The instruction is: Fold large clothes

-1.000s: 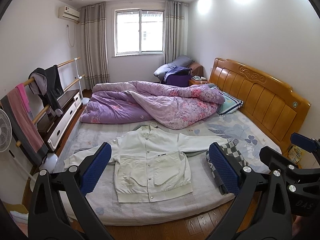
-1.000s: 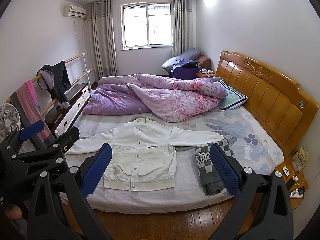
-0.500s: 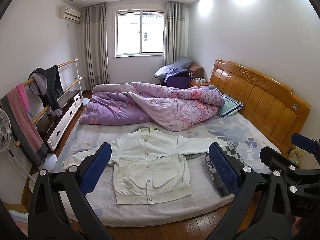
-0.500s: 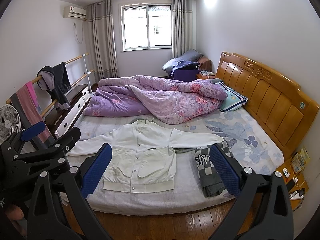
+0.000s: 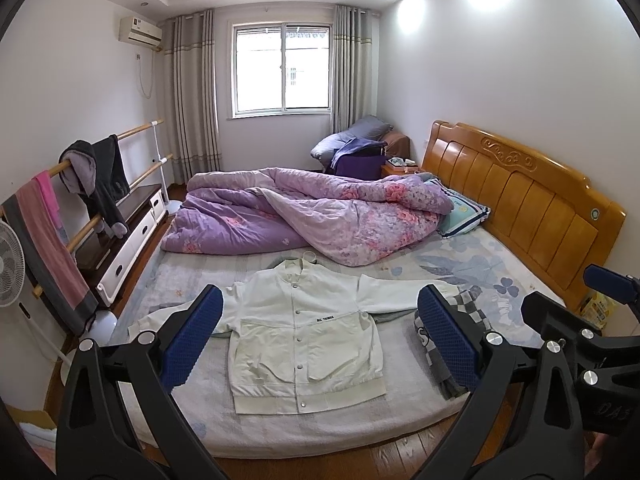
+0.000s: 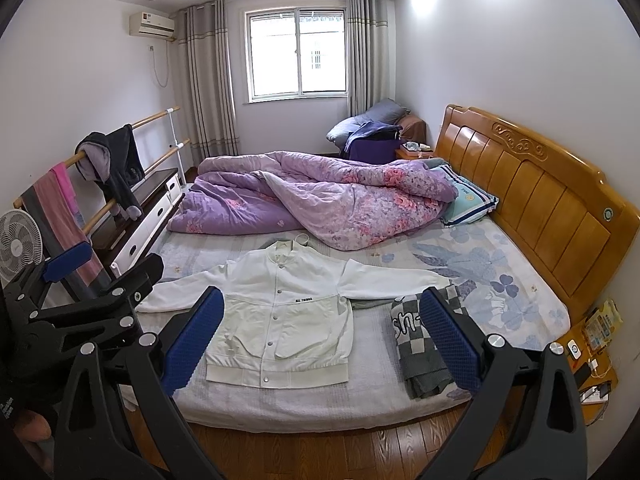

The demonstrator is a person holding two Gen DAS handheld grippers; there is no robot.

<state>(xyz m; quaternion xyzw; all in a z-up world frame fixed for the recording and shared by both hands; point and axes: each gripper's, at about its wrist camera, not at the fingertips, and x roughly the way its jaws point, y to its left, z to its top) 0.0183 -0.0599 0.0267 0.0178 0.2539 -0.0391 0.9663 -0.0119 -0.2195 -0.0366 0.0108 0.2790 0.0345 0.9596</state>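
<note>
A white button-front jacket (image 5: 304,332) lies flat, face up and sleeves spread, on the near half of the bed; it also shows in the right wrist view (image 6: 280,316). My left gripper (image 5: 320,336) is open and empty, held well back from the bed's near edge. My right gripper (image 6: 320,336) is open and empty, also back over the floor. The left gripper's body shows at the left of the right wrist view (image 6: 80,308). A folded grey checkered garment (image 6: 424,344) lies to the right of the jacket, under its right cuff.
A purple floral quilt (image 5: 304,216) is heaped across the far half of the bed. A wooden headboard (image 5: 520,204) stands at the right. A drying rail with hung clothes (image 5: 80,184), a low cabinet (image 5: 128,236) and a fan (image 5: 10,268) line the left side. A nightstand (image 6: 592,364) stands front right.
Both grippers have drawn slightly back and up from the bed, so the jacket looks a little smaller and lower. The jacket and both jaws are unchanged.
</note>
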